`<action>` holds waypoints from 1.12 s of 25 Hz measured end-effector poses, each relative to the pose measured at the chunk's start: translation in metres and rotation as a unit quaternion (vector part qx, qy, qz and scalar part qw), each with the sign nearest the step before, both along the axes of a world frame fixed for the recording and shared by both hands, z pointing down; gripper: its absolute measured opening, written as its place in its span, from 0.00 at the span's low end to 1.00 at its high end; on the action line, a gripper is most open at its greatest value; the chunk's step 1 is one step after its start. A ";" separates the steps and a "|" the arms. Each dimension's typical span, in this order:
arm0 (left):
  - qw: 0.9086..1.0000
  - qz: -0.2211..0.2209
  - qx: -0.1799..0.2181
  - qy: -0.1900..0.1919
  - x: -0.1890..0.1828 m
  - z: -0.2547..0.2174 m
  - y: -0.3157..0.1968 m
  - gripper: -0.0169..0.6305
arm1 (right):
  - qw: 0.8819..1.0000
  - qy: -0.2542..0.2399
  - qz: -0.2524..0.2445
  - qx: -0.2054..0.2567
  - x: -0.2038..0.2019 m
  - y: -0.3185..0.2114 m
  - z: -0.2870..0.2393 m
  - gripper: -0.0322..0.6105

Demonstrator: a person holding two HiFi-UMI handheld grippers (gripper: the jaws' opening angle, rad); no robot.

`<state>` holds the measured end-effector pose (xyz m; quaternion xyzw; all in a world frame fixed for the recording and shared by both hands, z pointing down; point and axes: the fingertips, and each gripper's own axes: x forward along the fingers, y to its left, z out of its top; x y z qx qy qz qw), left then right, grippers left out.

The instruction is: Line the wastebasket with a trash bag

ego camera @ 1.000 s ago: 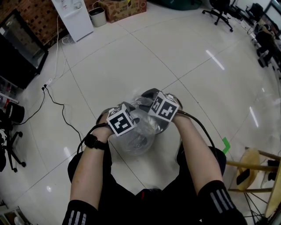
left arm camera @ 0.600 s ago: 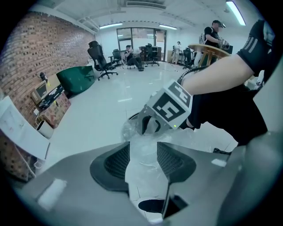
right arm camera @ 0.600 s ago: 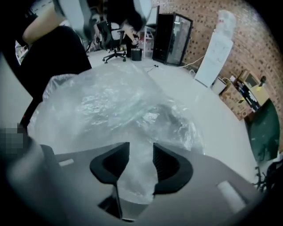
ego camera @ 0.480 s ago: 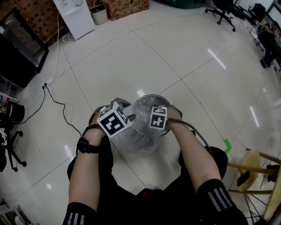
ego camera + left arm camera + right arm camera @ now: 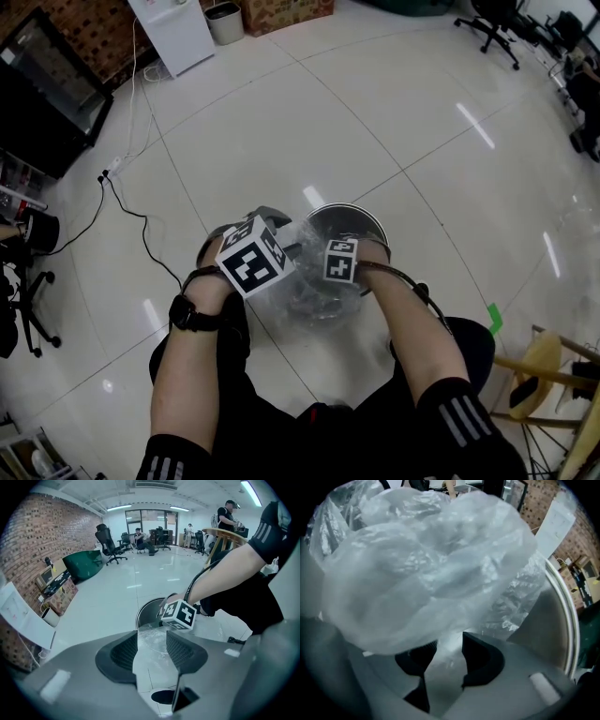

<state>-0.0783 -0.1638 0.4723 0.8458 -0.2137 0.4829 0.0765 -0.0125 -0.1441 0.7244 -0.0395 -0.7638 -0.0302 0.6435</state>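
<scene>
Head view: the wastebasket [image 5: 349, 212] stands at 12 o'clock of the hands, and the trash bag [image 5: 314, 292] bunches at its 6 o'clock rim.

Left gripper view: the left gripper [image 5: 151, 649] pinches bag film.

Right gripper view: the right gripper [image 5: 449, 660] pinches film, with the rim at 3 o'clock.

Likely step: lowering the bag in. The next move calls for spreading its mouth over the rim.

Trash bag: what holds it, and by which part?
The left gripper and right gripper each pinch the trash bag by a fold of film, over the wastebasket.

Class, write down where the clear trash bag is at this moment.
In the head view the trash bag is at centre frame, bunched over the near rim of the wastebasket. It is pinched between the left tongs and the right tongs.
</scene>
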 end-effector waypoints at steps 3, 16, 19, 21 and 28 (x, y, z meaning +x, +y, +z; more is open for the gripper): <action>1.000 -0.003 0.001 -0.002 -0.005 0.002 -0.005 0.32 | 1.000 -0.005 0.008 -0.004 -0.002 -0.003 0.011 0.32; 1.000 0.009 0.023 -0.006 -0.006 -0.013 -0.012 0.32 | 0.984 -0.130 0.118 0.030 0.015 -0.047 -0.148 0.32; 0.999 0.012 0.033 -0.002 -0.003 -0.021 -0.012 0.32 | 0.960 -0.177 0.209 -0.062 0.018 -0.027 -0.181 0.33; 0.999 0.016 0.035 0.001 -0.002 -0.024 -0.012 0.32 | 0.940 -0.190 0.253 -0.128 0.018 -0.007 -0.187 0.33; 1.000 0.019 0.017 -0.005 0.000 -0.010 -0.002 0.32 | 0.932 -0.162 0.268 -0.180 0.014 0.025 -0.141 0.34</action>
